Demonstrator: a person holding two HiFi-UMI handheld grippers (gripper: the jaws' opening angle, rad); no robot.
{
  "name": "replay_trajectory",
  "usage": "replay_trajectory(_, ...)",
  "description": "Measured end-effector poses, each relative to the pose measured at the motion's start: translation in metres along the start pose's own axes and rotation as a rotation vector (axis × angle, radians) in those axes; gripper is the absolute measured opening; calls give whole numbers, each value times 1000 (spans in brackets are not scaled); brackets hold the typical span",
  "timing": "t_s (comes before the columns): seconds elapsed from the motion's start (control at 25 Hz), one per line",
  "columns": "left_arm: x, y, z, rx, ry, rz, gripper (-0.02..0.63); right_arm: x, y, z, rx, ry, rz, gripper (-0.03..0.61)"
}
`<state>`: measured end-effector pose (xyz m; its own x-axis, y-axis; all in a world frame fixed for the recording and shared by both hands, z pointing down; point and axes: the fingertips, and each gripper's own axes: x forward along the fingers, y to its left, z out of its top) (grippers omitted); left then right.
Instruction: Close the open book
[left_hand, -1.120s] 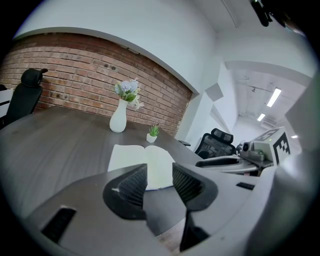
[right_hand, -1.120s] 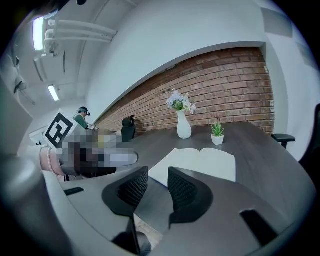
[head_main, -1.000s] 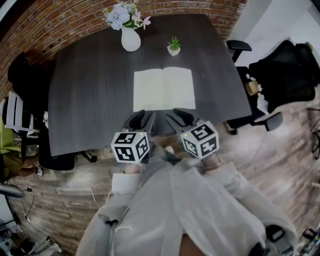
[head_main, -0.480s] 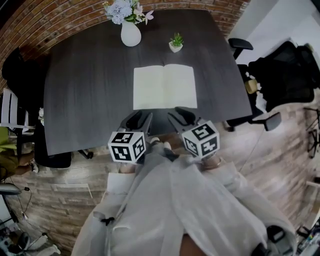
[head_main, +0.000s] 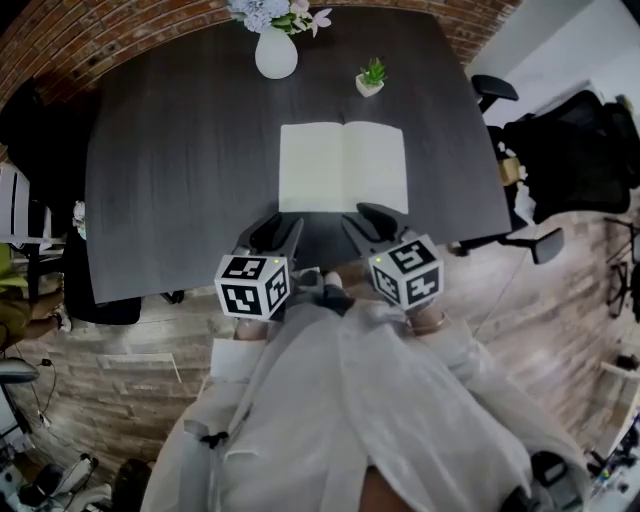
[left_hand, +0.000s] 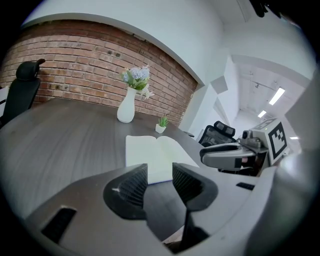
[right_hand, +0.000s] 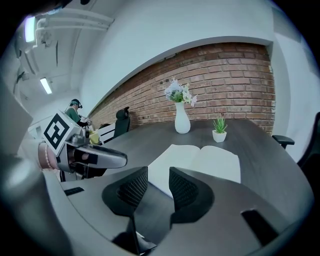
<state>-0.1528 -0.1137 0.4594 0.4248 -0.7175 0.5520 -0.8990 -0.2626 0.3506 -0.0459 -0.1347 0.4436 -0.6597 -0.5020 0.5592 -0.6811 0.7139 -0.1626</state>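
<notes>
While the book (head_main: 320, 168) lies open | left tongs (head_main: 280, 230), right tongs (head_main: 365, 222) tilted down, parted, empty

The dark table (head_main: 180, 180) lay bare between the left gripper (head_main: 280, 229) and right gripper (head_main: 368, 220) at its near edge and the open book (head_main: 342, 168). A vase (head_main: 276, 52) and a small potted plant (head_main: 370, 80) stood beyond the book's far edge, apart from it. Office chairs (head_main: 570, 150) crowded the table's right side.
</notes>
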Motion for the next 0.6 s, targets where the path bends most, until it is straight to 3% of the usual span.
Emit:
replay_trajectory(0.36, 3, 18, -11, 30, 23, 19, 137, 25, 2, 0, -89, 71, -13, 112)
replay_trajectory(0.6, 3, 31, -17, -27, 13, 26, 137, 39, 11, -8, -148, 134, 11, 112)
